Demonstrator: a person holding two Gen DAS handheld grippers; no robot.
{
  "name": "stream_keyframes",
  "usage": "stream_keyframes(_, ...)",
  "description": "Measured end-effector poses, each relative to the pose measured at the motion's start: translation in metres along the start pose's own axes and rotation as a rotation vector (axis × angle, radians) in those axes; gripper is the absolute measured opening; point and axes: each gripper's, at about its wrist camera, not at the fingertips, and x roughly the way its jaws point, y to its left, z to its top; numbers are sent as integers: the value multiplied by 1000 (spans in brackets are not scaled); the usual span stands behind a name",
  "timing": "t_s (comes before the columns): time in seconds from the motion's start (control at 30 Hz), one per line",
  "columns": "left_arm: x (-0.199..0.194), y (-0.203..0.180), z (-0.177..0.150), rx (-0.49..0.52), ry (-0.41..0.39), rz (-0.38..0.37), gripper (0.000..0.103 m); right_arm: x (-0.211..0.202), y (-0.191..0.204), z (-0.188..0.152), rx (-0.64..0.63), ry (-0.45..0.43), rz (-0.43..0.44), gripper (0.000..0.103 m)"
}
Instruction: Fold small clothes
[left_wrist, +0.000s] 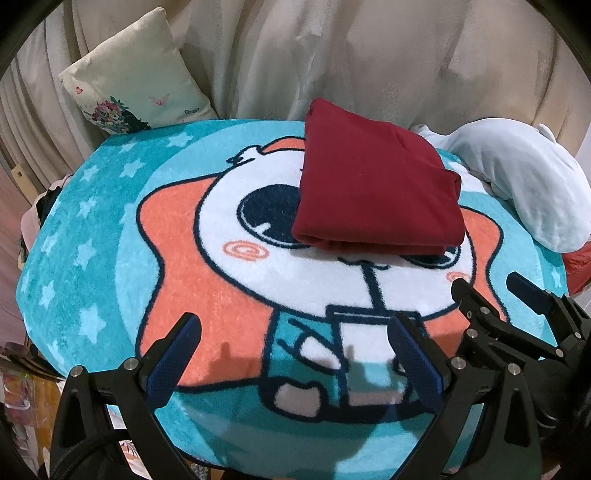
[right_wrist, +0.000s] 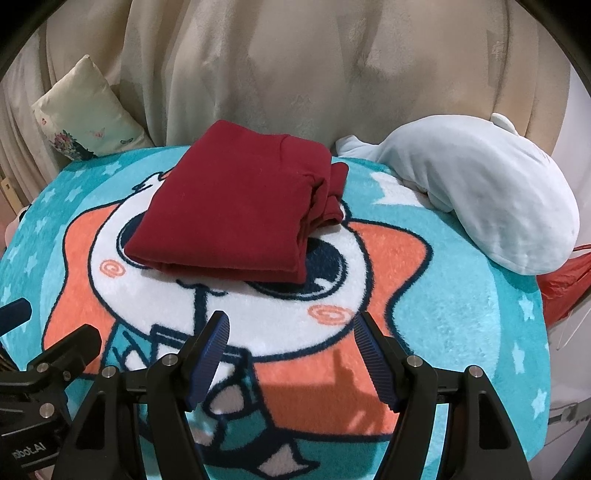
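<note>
Folded garment (left_wrist: 376, 192), ahead of both tongs: dark red matt knit cloth, smooth. Rug (left_wrist: 110, 236) under the tongs: fluffy short-pile fleece, matt. Plush toy (right_wrist: 491, 192), ahead-right of right gripper (right_wrist: 291, 321): pale velvety cloth. Left gripper (left_wrist: 295, 328): matt black plastic arms, ribbed blue pads (left_wrist: 173, 358), bright metal pins.

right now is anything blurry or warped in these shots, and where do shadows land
Left wrist view: the round mat bulges from fisheye, and the left tongs cast soft shadows on it. Right wrist view: dark corner vignette, sharp red garment, shadows beneath the right tongs.
</note>
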Motion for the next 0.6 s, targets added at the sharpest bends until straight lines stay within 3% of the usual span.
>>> stream_keyframes(0.33,-6,-1,-3,-12,-15,-24,101,4,-9,0,10,12,-12,74)
stream_keyframes(0.6,-10,2,-11,-39,-6,10,101,0,-13,-1,11,8,-11,75)
